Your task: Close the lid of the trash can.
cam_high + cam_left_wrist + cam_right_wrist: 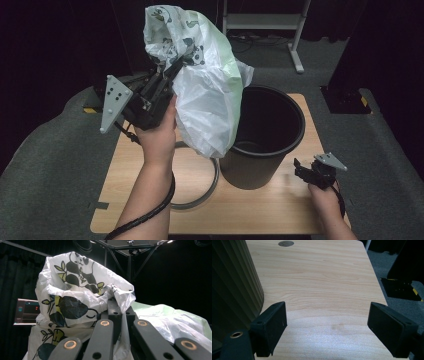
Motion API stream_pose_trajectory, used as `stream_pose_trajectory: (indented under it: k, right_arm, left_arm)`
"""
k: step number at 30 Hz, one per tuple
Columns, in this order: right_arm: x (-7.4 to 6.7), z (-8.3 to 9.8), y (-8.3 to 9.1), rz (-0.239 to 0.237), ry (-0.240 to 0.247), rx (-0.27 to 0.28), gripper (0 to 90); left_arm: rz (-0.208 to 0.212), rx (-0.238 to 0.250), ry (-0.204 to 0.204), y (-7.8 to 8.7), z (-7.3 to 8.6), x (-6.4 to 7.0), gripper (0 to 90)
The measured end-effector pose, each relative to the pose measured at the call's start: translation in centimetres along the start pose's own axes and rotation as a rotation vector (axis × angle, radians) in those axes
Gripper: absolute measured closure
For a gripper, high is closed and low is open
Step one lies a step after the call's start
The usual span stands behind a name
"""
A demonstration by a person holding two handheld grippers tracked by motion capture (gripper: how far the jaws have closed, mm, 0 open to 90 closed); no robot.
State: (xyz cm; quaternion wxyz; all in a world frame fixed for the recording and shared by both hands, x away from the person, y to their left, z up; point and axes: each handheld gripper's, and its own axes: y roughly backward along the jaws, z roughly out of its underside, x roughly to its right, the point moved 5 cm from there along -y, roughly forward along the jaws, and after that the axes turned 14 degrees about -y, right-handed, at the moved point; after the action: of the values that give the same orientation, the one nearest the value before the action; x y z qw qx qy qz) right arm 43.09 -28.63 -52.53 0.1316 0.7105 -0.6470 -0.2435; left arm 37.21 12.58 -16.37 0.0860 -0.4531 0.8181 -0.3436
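Bag (205, 95) above bin (265, 140), ring (200, 192) beside

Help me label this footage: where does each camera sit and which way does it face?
High view: above the person's side, facing forward and down on the table; both forearms show.
Left gripper view: on the left gripper, tilted upward at the plastic bag.
Right gripper view: on the right gripper, facing across the table, shared with the high view.

Light wooden table (280, 205) on grey carpet. Black bin (262, 132) stands at centre-right; grey ring (202, 195) lies flat at its eight o'clock.
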Motion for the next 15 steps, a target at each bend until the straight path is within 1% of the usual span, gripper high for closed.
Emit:
stream_pose_trajectory:
  k: [2,3,4,5,8,9,10,11,14,15]
  right_arm:
    - [0.0,0.0,0.0,-0.001,0.002,-0.002,15.6]
    - [0.0,0.1,-0.1,-0.001,0.009,-0.005,15.6]
    - [0.0,0.1,-0.2,0.001,0.008,-0.009,15.7]
    - [0.0,0.2,-0.3,0.002,0.001,-0.014,15.7]
    - [0.0,0.3,-0.5,0.002,0.003,-0.026,15.7]
    - [0.0,0.4,-0.6,0.004,0.003,-0.031,15.7]
    - [0.0,0.4,-0.6,0.004,0.003,-0.031,15.7]
    - [0.1,0.5,-0.7,0.007,0.001,-0.042,16.0]
    - [0.1,0.6,-0.8,0.004,-0.005,-0.051,16.1]
    - [0.1,0.8,-1.0,0.005,-0.001,-0.067,16.9]
  left_arm:
    - [-0.004,-0.002,-0.005,0.2,-0.1,-0.2,89.5]
    - [-0.012,-0.005,-0.014,0.6,-0.3,-0.7,89.5]
    - [-0.015,-0.006,-0.020,0.8,-0.4,-0.9,89.4]
    - [-0.020,-0.007,-0.021,1.0,-0.5,-1.0,89.4]
    - [-0.027,-0.007,-0.025,1.3,-0.7,-1.4,89.5]
    - [-0.036,-0.009,-0.028,1.7,-0.9,-1.7,89.5]
    - [-0.036,-0.009,-0.028,1.7,-0.9,-1.7,89.4]
    - [-0.044,-0.012,-0.031,2.1,-1.0,-2.1,89.5]
    - [-0.053,-0.017,-0.036,2.4,-1.2,-2.5,89.5]
    - [-0.063,-0.024,-0.042,2.8,-1.2,-2.9,89.4]
